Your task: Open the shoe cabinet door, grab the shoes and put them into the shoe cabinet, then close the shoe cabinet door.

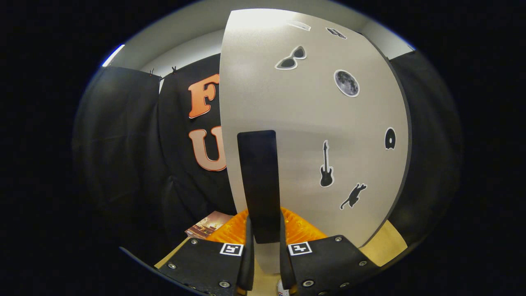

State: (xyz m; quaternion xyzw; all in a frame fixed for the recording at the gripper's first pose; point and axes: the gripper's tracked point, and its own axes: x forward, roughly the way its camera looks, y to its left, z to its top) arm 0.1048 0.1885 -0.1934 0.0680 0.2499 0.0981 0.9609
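- The tool (pixel 265 236) is closed down on the dark upright handle (pixel 259 181) of the shoe cabinet door (pixel 312 123); both fingers (pixel 246 246) press its lower end from either side, so the gap between them is only as wide as the handle.
- The handle's long axis runs straight up from between the fingers, in line with the way the tool points. It sits near the door's free edge, which borders the black cloth wall (pixel 123 144).
- The pale door panel stretches away to the right of the handle, carrying stickers: sunglasses (pixel 291 58), a moon (pixel 346 83), a guitar (pixel 326 166), a cat (pixel 353 196) and a record (pixel 390 138).
- I judge the hinge lies on that far right side, so the coming move turns on swinging the handle about it; whether the door is being opened or shut cannot be told here.
- Something orange and ridged (pixel 304 228) lies just beyond the fingertips, behind the handle; it may be a shoe, though I cannot say for sure.
- A small piece of printed card or booklet (pixel 205 225) lies left of the orange thing, on a tan surface (pixel 386 246).
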